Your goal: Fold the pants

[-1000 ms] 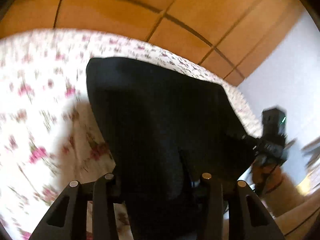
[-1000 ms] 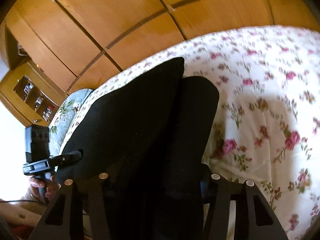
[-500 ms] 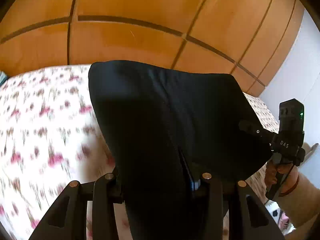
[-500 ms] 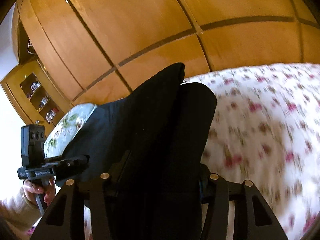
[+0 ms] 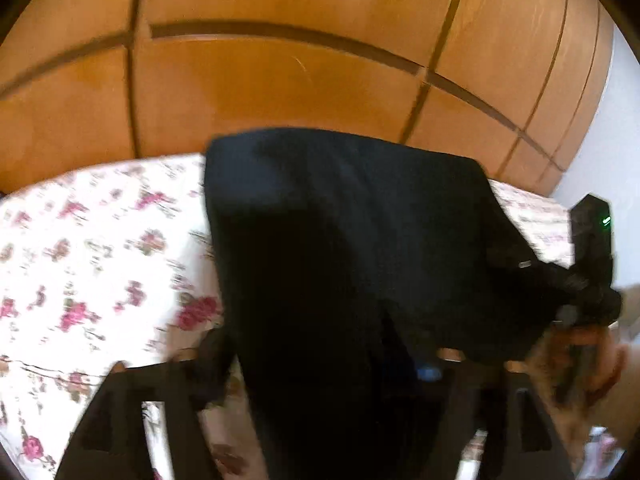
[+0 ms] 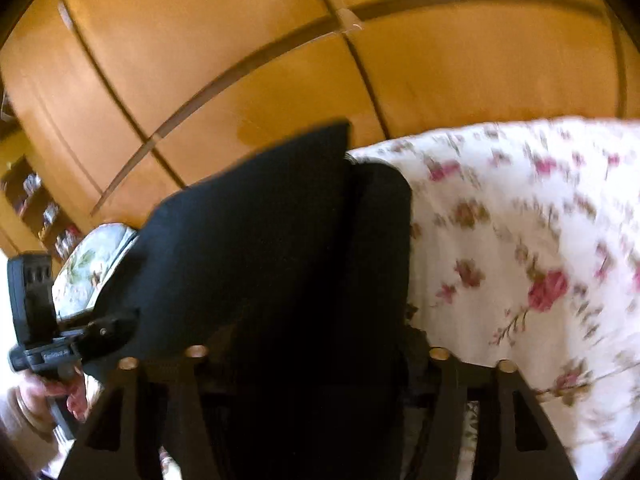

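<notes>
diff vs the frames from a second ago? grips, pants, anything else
Both grippers swept across the floral bedspread toward the wooden wardrobe, carrying the black pants. Left gripper jaws are opening, right gripper jaws too, with the fabric between both. Pants stay draped over both.

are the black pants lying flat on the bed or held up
Held up: the black pants hang in front of the wardrobe, above the floral bedspread, draped between both grippers' opening jaws.

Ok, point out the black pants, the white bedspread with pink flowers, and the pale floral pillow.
black pants (image 5: pixel 340 240): left wrist view, middle of the dark cloth.
white bedspread with pink flowers (image 6: pixel 520 240): right wrist view, bare patch right of the pants.
pale floral pillow (image 6: pixel 90 264): right wrist view, its visible face.
</notes>
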